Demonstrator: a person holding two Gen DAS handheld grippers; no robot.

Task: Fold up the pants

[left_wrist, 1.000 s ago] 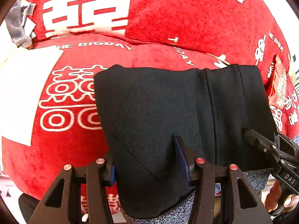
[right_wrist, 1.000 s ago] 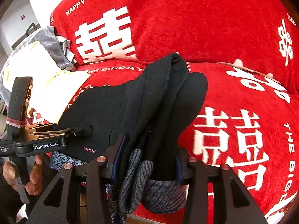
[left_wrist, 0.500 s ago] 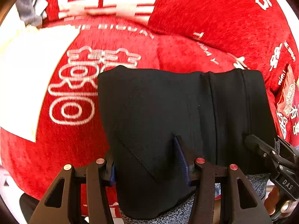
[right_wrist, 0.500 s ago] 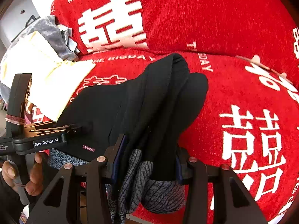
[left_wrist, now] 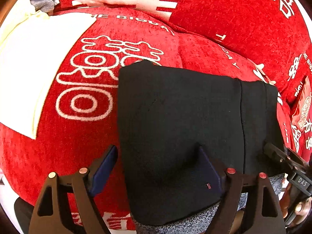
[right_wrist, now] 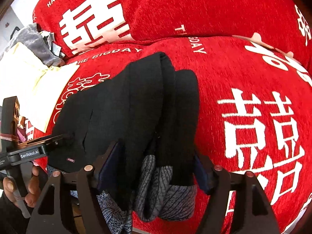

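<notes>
Folded black pants [left_wrist: 185, 120] with a grey patterned waistband lie on the red sofa seat. My left gripper [left_wrist: 158, 163] has its jaws wide apart around the pants' near left corner, one finger beside the cloth and one on top. My right gripper [right_wrist: 154, 161] has its jaws spread around the bunched thick right edge of the pants [right_wrist: 136, 105], with the grey waistband [right_wrist: 165, 191] hanging between the fingers. The right gripper's tip shows in the left wrist view [left_wrist: 273, 152]; the left gripper shows in the right wrist view [right_wrist: 52, 142].
The red sofa [left_wrist: 136, 44] has white lettering and back cushions [right_wrist: 175, 9]. A folded pale yellow garment [left_wrist: 35, 62] lies on the seat to the left, with grey clothing [right_wrist: 37, 44] behind it. A red packet [left_wrist: 304, 109] sits at the far right.
The left gripper's jaws have opened wider and let go of the pants' corner. The right gripper's jaws have also spread a little. The pants now rest lower on the seat.
</notes>
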